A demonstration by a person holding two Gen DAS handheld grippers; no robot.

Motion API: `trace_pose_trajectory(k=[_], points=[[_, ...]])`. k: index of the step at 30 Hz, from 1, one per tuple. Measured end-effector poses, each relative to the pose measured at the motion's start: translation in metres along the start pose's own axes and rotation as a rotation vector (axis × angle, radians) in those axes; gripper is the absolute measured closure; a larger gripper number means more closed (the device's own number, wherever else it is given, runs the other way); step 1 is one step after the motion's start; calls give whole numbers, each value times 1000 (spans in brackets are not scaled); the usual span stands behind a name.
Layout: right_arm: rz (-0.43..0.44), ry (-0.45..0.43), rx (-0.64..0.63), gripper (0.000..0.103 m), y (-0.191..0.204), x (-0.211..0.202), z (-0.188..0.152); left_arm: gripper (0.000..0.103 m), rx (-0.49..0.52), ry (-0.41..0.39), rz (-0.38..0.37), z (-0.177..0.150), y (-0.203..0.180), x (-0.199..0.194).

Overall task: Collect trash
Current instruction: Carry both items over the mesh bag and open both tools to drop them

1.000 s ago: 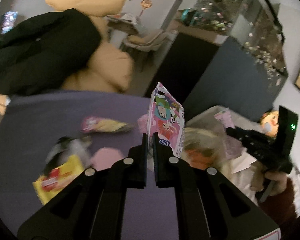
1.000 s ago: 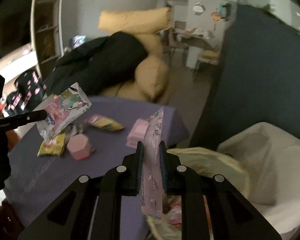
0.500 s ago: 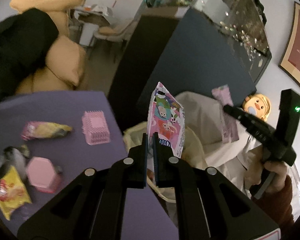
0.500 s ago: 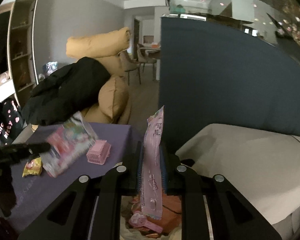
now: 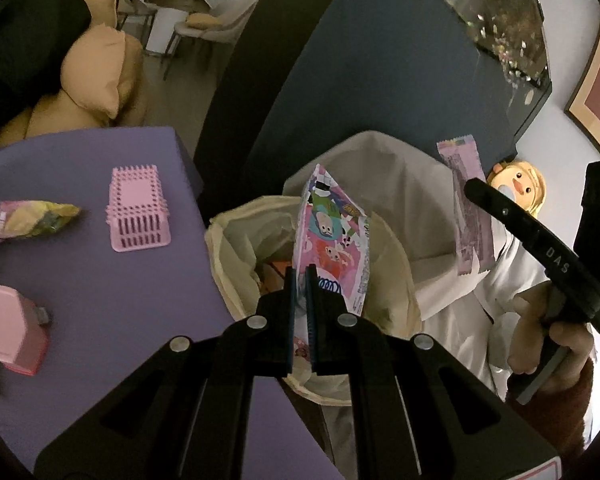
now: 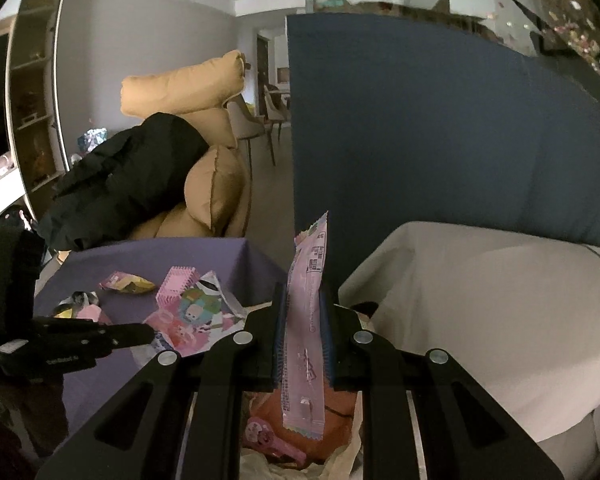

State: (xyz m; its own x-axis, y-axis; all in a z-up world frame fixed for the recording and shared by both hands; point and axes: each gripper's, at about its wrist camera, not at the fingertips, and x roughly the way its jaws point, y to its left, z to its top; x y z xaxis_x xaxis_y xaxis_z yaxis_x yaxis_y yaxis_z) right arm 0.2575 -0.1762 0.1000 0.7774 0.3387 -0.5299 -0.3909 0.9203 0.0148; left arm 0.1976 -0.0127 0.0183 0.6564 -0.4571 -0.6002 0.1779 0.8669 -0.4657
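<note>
My left gripper (image 5: pixel 300 276) is shut on a cartoon-printed snack bag (image 5: pixel 332 240), which stands upright over the mouth of a cream trash bag (image 5: pixel 236 248). In the right wrist view the same snack bag (image 6: pixel 196 316) sticks out from the left gripper (image 6: pixel 150 334) at the left. My right gripper (image 6: pixel 303 300) is shut on a long pink wrapper (image 6: pixel 306 320), held upright above the trash bag's opening, where orange and pink trash (image 6: pixel 276 436) lies. The left wrist view shows that pink wrapper (image 5: pixel 466 208) in the right gripper at the right, with a hand (image 5: pixel 540 340) on its handle.
A purple table (image 5: pixel 100 288) carries a pink slotted basket (image 5: pixel 138 212), a pink hexagonal box (image 5: pixel 12 328) and a yellow-pink wrapper (image 5: pixel 28 218). A dark blue partition (image 6: pixel 420 140) stands behind the bag. A beige cover (image 6: pixel 480 312) lies to the right. Tan cushions (image 6: pixel 208 184) with a black coat sit beyond.
Both grippers have swung from over the purple table to above the trash bag, still holding their wrappers. The table items slid to the left of the left wrist view.
</note>
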Motion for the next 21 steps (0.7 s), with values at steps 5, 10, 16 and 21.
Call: trace_pose_trajectory(k=[5,10,16,21], points=[[5,6,-13,87,1,1,-3,98,6,43,-18,-5,-6,16],[7,15,-14,87,2,5,-5,98,3,92,-52,-8,-11,34],[12,34,3,87,0,13,-12,64,-39,101,-94,-11,-6,44],[31,75,10,87,6,28,-24,63,-23,72,-22,-15,8,21]])
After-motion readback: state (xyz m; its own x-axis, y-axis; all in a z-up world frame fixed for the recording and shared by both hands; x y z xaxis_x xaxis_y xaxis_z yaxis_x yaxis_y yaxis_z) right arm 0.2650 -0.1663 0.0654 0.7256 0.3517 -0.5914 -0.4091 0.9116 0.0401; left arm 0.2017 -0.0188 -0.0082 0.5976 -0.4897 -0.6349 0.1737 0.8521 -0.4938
